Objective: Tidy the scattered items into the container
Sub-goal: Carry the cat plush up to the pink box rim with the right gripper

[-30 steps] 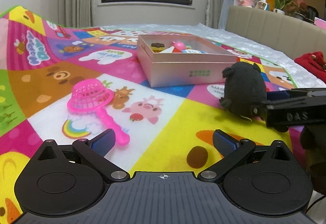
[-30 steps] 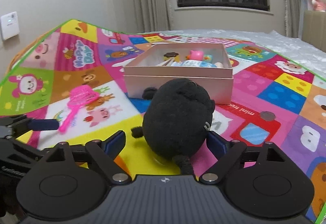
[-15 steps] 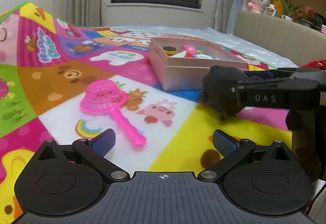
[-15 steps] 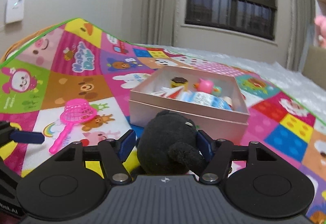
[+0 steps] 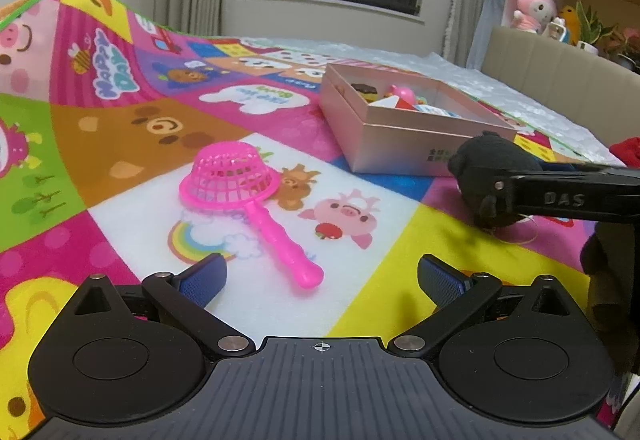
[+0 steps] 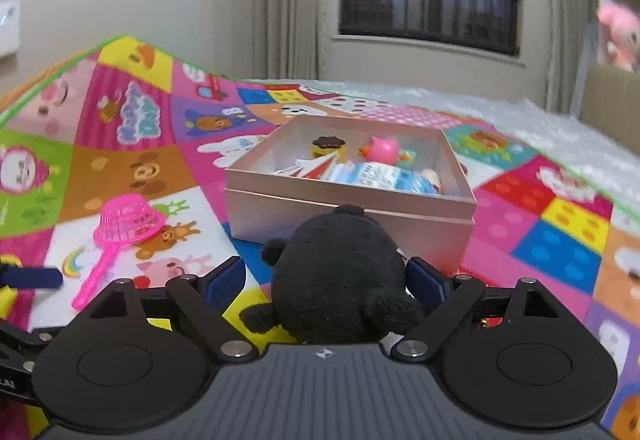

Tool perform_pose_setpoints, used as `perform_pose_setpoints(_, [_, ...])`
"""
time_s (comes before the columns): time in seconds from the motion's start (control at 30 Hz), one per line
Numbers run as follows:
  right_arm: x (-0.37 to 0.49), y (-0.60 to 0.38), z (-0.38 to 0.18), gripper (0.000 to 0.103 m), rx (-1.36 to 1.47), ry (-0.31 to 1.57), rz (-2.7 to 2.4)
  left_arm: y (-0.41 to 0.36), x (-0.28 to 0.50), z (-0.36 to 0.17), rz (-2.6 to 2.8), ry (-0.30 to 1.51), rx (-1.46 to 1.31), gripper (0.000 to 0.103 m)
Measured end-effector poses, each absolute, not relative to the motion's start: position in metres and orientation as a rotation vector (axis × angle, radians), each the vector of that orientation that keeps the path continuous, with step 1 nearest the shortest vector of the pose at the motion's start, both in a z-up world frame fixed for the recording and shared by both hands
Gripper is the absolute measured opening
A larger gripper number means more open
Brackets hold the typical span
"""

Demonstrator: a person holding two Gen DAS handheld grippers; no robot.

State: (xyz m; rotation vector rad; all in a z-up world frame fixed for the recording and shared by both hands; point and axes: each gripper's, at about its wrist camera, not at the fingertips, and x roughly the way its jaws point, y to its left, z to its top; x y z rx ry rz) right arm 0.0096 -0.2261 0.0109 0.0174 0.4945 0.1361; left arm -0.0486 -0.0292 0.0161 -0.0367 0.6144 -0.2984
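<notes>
Here the right gripper (image 6: 326,278) clamps the black plush toy (image 6: 336,272) at lower centre, below the pink box (image 6: 348,215). The left gripper (image 5: 320,280) gapes wide, empty, near the pink strainer (image 5: 240,191).

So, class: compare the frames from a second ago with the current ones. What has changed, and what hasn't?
The right gripper shut its jaws on the black plush toy, which had sat loose between them, and lifted it off the mat toward the pink box. The left gripper moved closer to the pink strainer. Unchanged: the left jaws remain open, the strainer lies on the mat, the box stays put.
</notes>
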Motion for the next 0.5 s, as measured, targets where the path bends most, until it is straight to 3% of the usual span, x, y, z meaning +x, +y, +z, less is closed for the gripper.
perform_pose_setpoints(0.27, [-0.008,-0.202,0.009,0.084,-0.194,0.445,0.248,-0.055,-0.018,0.060,-0.359,0.496,-0.009,0.103])
perform_pose_setpoints(0.5, [-0.021,-0.188,0.012,0.084,-0.313,0.397,0.347,-0.103,0.021,0.060,-0.440,0.540,0.104,0.103])
